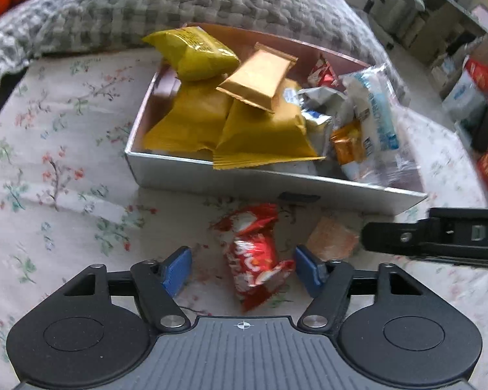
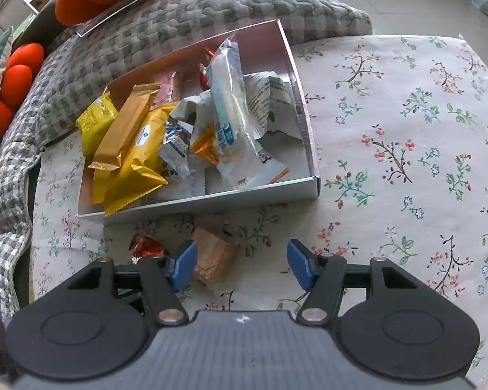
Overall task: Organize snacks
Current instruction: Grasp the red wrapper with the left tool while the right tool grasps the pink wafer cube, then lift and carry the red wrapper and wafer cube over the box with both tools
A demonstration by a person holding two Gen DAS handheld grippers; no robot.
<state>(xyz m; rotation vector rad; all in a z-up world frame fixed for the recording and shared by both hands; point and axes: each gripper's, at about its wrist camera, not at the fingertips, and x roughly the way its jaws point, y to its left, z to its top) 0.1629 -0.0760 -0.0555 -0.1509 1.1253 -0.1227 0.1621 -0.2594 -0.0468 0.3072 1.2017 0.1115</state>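
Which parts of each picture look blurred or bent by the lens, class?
Left wrist view: the clear packet at the box's right end and the room behind are smeared; the quilt bows at the edges. Right wrist view: sharper overall; the tablecloth's edge curves, and the pale wrapped snack looks soft.

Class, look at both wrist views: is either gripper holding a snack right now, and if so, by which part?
Nothing is held. The left gripper is open around the red snack packet; the right gripper is open, the pale orange snack beside its left finger.
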